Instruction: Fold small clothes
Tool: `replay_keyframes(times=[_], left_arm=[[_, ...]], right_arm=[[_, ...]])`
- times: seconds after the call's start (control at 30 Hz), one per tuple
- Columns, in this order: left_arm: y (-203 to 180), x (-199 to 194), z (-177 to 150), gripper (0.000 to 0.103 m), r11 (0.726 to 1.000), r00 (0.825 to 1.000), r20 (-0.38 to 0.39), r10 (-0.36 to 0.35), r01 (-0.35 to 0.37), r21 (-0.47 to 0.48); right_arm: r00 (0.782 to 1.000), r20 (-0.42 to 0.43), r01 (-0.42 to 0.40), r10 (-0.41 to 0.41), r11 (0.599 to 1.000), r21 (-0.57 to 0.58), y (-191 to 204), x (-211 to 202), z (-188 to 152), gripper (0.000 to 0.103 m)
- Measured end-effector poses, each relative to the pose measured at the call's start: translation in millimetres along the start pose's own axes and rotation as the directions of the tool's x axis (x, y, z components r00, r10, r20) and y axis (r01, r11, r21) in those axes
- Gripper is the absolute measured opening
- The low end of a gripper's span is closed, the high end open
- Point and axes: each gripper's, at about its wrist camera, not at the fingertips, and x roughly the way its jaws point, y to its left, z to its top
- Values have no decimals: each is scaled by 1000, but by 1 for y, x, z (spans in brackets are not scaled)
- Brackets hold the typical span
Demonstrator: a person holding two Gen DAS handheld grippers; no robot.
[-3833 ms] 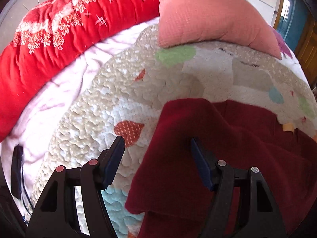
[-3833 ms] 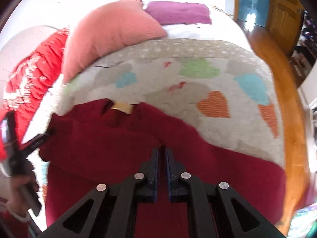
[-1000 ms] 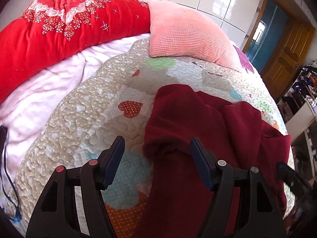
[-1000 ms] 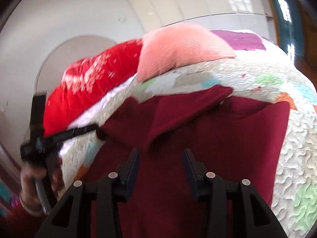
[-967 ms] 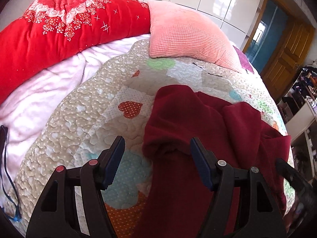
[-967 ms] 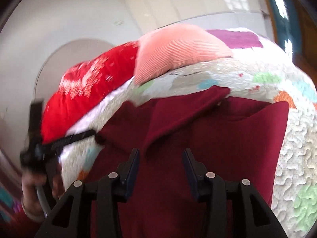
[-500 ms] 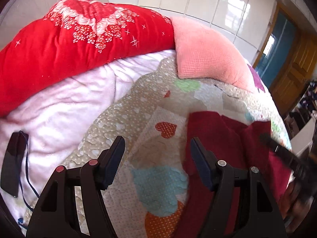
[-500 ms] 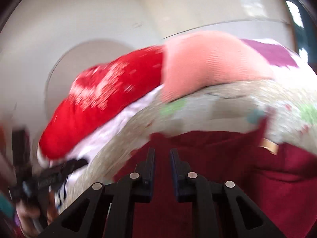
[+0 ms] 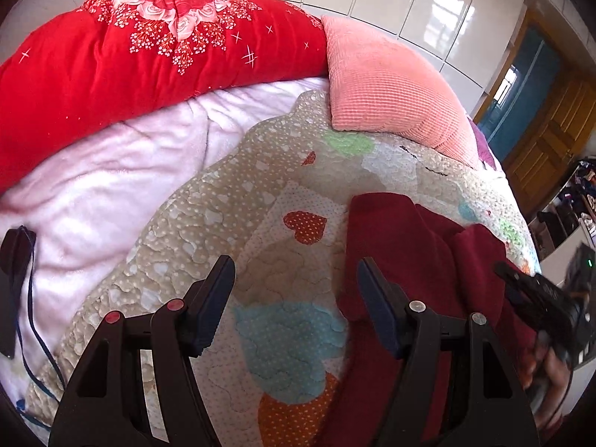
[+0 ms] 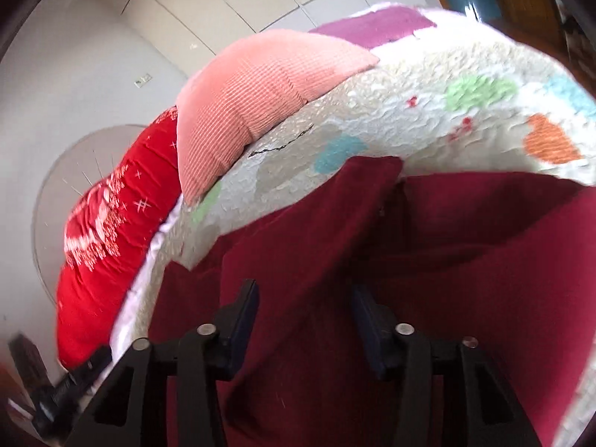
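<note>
Maroon cloth, one garment (image 9: 421, 257), is spread on the heart-patterned quilt (image 9: 208, 223), its left edge just beside the left gripper (image 9: 294, 290), whose jaws are held wide apart over bare quilt. The right gripper (image 10: 303, 314) is parted above the garment, perhaps touching it. One pink pillow (image 9: 387, 85) is seen beyond.

Dark red garments: one (image 9: 417, 260)
Grippers: two, left (image 9: 296, 290) and right (image 10: 303, 316)
Pink pillows: one (image 9: 391, 89)
Red quilts: one (image 9: 149, 56)
Heart-patterned bedspreads: one (image 9: 208, 223)
Purple cushions: one (image 10: 372, 26)
</note>
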Motion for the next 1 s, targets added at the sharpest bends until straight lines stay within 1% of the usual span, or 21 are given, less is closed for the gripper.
replay_keyframes(times=[0.03, 0.07, 0.13, 0.23, 0.27, 0.3, 0.33, 0.4, 0.47, 0.53, 0.6, 0.63, 0.67, 0.7, 0.73, 0.77, 0.8, 0.83, 0.87, 0.93, 1.0], left_arm=[[0, -2, 0, 68, 1000, 1000, 4, 3, -4, 10], [1, -4, 1, 68, 1000, 1000, 8, 10, -10, 17], [8, -8, 4, 68, 999, 999, 20, 26, -27, 18], [19, -10, 9, 68, 999, 999, 27, 33, -33, -23], [23, -11, 9, 68, 999, 999, 28, 31, -30, -42], [26, -10, 9, 68, 998, 999, 27, 28, -27, -62], [29, -9, 9, 68, 996, 1000, 22, 22, -21, -82], [29, -8, 7, 68, 996, 1000, 16, 10, -8, -91], [24, -5, 5, 68, 997, 1000, 12, -11, 12, -72], [18, 0, 5, 68, 998, 1000, 6, -28, 29, -56], [15, 8, 5, 68, 998, 999, -2, -32, 31, -55], [14, 16, 6, 68, 998, 1000, -10, -25, 24, -56], [12, 25, 6, 68, 998, 999, -32, -13, 11, -54], [12, 32, 5, 68, 999, 999, -48, -6, 3, -54], [12, 43, 5, 68, 998, 997, -72, 1, -5, -63], [14, 51, 4, 68, 997, 996, -84, -1, -5, -74], [15, 61, 4, 68, 995, 995, -95, -7, -2, -96], [16, 67, 4, 68, 993, 994, -104, -14, 2, -114], [18, 70, 4, 68, 992, 994, -107, -22, 9, -126], [19, 70, 7, 68, 985, 995, -82, -64, 49, -167], [16, 67, 10, 68, 979, 993, -53, -105, 94, -180]], right_arm=[[1000, -11, -10, 10, 1000, -23, 8, 8, 5, 17], [1000, -5, -2, 2, 998, -63, 20, 10, 7, 12], [999, 27, -30, 36, 981, -192, 60, 5, 3, 12], [989, -12, -143, 149, 919, -368, 122, 4, -18, 12], [982, -44, -183, 181, 895, -408, 136, 9, -27, 13], [971, -110, -240, 214, 861, -447, 151, 18, -41, 16], [962, -160, -270, 219, 843, -465, 156, 18, -55, 21], [954, -229, -283, 193, 831, -478, 157, 21, -70, 24], [970, -178, -232, 166, 849, -475, 142, 3, -73, 25], [991, -98, -128, 94, 884, -450, 112, -28, -71, 27], [1000, -16, -8, 1, 908, -418, 81, -61, -68, 34], [997, 41, 73, -62, 913, -400, 63, -84, -67, 43], [988, 90, 149, -124, 911, -383, 47, -96, -63, 50], [969, 143, 241, -202, 901, -361, 30, -109, -59, 51], [938, 183, 340, -295, 883, -322, 13, -121, -55, 51], [921, 190, 384, -341, 881, -276, -3, -127, -51, 51], [924, 180, 376, -338, 893, -248, -13, -129, -47, 51], [938, 148, 338, -312, 918, -207, -26, -126, -43, 51], [944, 130, 323, -303, 927, -190, -35, -125, -41, 51], [940, 110, 337, -322, 927, -167, -43, -111, -38, 51], [953, 111, 296, -281, 941, -162, -43, -96, -34, 44]])
